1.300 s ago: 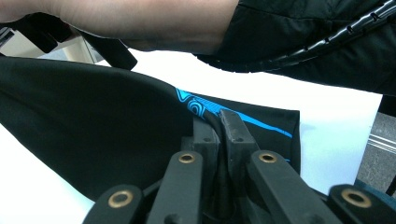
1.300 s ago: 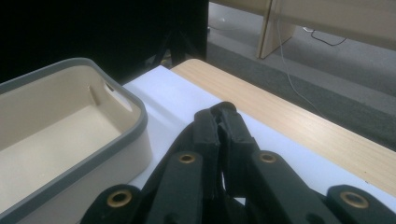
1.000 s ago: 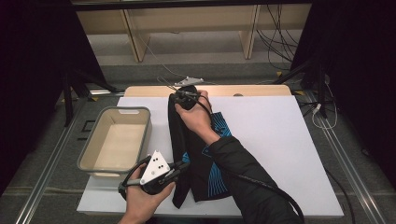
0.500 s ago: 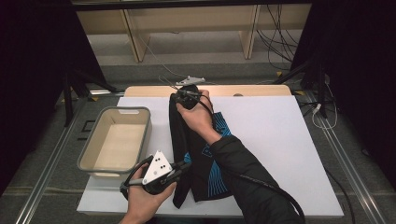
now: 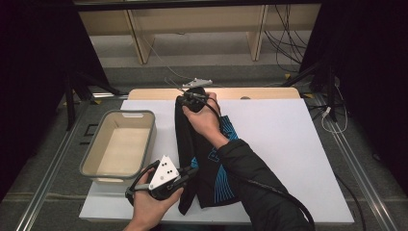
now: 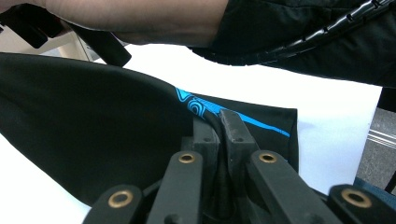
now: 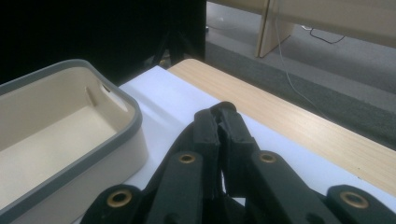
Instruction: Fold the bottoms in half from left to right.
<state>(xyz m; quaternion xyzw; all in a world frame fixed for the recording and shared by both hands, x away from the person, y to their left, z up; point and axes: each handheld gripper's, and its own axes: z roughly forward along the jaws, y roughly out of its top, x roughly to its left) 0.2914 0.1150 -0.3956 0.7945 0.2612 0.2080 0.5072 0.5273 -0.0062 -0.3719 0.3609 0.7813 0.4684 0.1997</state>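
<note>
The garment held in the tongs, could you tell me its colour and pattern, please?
Black garment with bright blue line print, clearest in the left gripper view.

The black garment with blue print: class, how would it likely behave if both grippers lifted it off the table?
The black garment would probably sag and drape between the left gripper and right gripper, since it already folds softly. It looks thin, so likely light. It seems unlikely to roll or break.

black garment point(image 5: 192, 144) stretched between both hand-held grippers, tub point(image 5: 91, 159) left.
</note>
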